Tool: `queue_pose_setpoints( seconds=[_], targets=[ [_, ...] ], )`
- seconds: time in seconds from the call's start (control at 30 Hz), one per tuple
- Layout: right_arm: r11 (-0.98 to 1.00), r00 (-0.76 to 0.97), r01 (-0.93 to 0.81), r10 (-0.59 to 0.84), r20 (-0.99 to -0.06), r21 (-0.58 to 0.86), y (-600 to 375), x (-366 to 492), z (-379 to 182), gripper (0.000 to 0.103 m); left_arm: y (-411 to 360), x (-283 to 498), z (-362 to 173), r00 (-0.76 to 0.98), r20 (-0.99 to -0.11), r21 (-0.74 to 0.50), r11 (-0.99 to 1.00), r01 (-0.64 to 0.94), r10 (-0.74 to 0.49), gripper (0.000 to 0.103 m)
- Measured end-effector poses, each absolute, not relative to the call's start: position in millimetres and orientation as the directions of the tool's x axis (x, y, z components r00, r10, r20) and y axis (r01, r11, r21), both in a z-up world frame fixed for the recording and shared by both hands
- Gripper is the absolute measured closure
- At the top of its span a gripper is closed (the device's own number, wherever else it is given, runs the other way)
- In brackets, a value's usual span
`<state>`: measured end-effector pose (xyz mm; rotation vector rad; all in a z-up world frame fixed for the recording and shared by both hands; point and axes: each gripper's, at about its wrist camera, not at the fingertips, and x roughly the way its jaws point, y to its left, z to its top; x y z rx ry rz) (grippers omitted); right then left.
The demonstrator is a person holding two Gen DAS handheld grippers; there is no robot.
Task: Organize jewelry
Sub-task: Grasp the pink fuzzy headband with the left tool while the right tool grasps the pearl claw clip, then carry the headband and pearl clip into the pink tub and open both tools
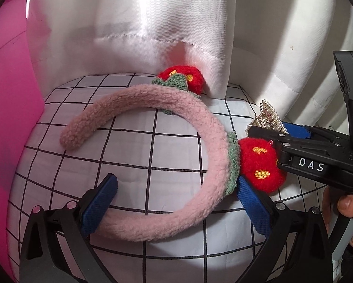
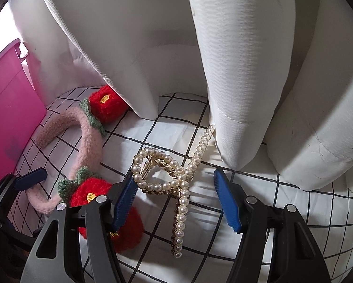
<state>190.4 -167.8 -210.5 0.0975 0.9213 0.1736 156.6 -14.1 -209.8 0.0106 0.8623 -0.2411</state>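
A fuzzy pink headband [image 1: 171, 165] with two red knitted strawberries [image 1: 261, 165] lies on the white checked cloth [image 1: 129, 146]. My left gripper [image 1: 176, 202] is open, its blue pads on either side of the band's near arc. A gold claw clip with pearls [image 2: 174, 184] lies on the cloth to the right of the headband [image 2: 86, 136]. My right gripper [image 2: 176, 202] is open, its pads either side of the clip, the left pad close to its pearl loop. The right gripper also shows in the left wrist view [image 1: 266, 129], over the clip [image 1: 268, 115].
A pink plastic bin [image 1: 8, 118] stands at the left, also seen in the right wrist view [image 2: 11, 113]. White curtain folds [image 2: 235, 70] hang down to the cloth right behind the items.
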Motion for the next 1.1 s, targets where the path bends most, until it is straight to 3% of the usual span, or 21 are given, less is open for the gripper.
queue_pose_setpoints(
  seconds=[0.07, 0.13, 0.17, 0.23, 0.27, 0.33, 0.5, 1.1],
  targets=[
    [0.981, 0.595, -0.106, 0.192, -0.780, 0.161, -171, 190, -208, 0.041, -19, 155, -209, 0.625, -0.756, -0.062, 0.971, 0.230, -0.196, 0.012],
    [0.982, 0.598, -0.101, 0.189, -0.779, 0.161, -170, 190, -209, 0.042, -29, 148, -209, 0.628, -0.756, -0.012, 0.964, 0.266, -0.182, 0.029],
    [0.982, 0.601, -0.097, 0.188, -0.777, 0.163, -170, 190, -209, 0.042, -35, 145, -210, 0.636, -0.756, 0.039, 0.960, 0.276, -0.152, 0.033],
    [0.982, 0.607, -0.096, 0.186, -0.772, 0.161, -168, 188, -209, 0.044, -39, 139, -209, 0.638, -0.750, 0.038, 0.953, 0.302, -0.172, 0.047],
    [0.981, 0.609, -0.100, 0.192, -0.769, 0.165, -166, 186, -211, 0.050, -39, 137, -208, 0.639, -0.749, 0.038, 0.952, 0.305, -0.175, 0.048],
    [0.979, 0.609, -0.113, 0.205, -0.766, 0.171, -162, 184, -209, 0.058, -39, 135, -206, 0.635, -0.749, 0.029, 0.949, 0.314, -0.188, 0.064],
    [0.975, 0.611, -0.098, 0.216, -0.762, 0.198, -165, 182, -208, 0.059, -40, 130, -204, 0.626, -0.751, 0.014, 0.943, 0.333, -0.210, 0.092],
    [0.966, 0.637, -0.043, 0.223, -0.738, 0.254, -193, 119, -183, 0.059, -31, 77, -147, 0.675, -0.692, -0.035, 0.946, 0.323, -0.256, 0.093]
  ],
)
